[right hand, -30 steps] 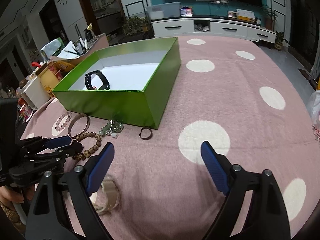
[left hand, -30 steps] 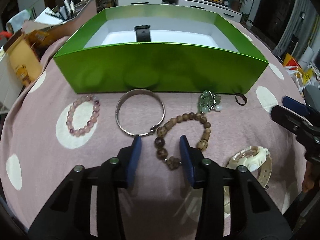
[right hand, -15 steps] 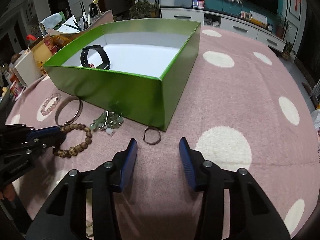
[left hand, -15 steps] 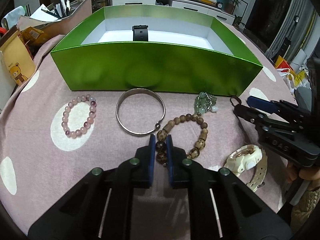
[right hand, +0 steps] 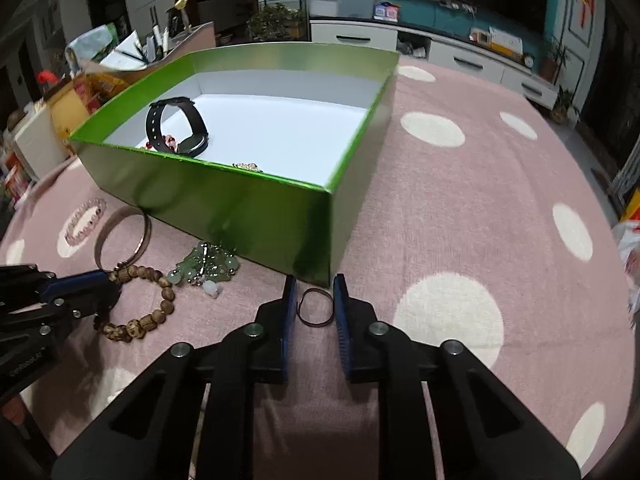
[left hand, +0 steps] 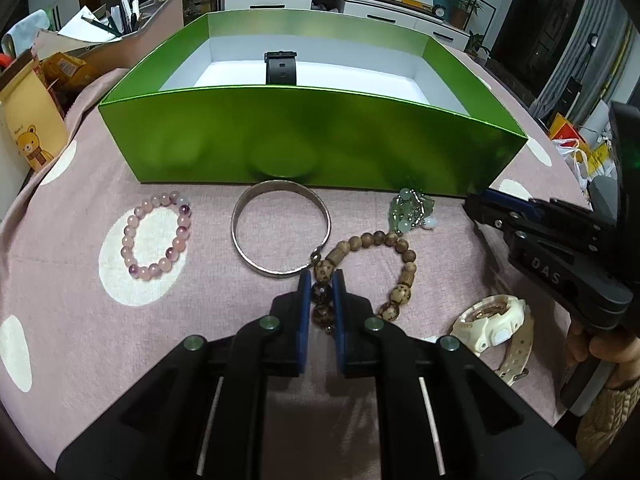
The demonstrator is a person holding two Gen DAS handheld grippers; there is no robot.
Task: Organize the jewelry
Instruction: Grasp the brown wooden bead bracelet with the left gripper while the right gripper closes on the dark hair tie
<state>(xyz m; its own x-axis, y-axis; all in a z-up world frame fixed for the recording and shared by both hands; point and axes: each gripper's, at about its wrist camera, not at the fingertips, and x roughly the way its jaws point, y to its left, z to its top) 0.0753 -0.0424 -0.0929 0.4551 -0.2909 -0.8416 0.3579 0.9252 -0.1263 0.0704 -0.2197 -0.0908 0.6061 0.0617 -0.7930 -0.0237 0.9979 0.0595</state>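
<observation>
Both grippers closed in since prev frames. Left gripper (left hand: 321,286) clenched on wood beads (left hand: 394,268), lower-center frame. Right gripper (right hand: 314,294) jaws just been closing round ring (right hand: 315,306), lower center; pads look touching, grip likely. Step: pickup. Next: lift both, carry over green box (right hand: 256,208) wall, drop inside.

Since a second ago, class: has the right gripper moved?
Yes. The right gripper has advanced toward the green box, its jaws just closing around the small dark ring.
</observation>
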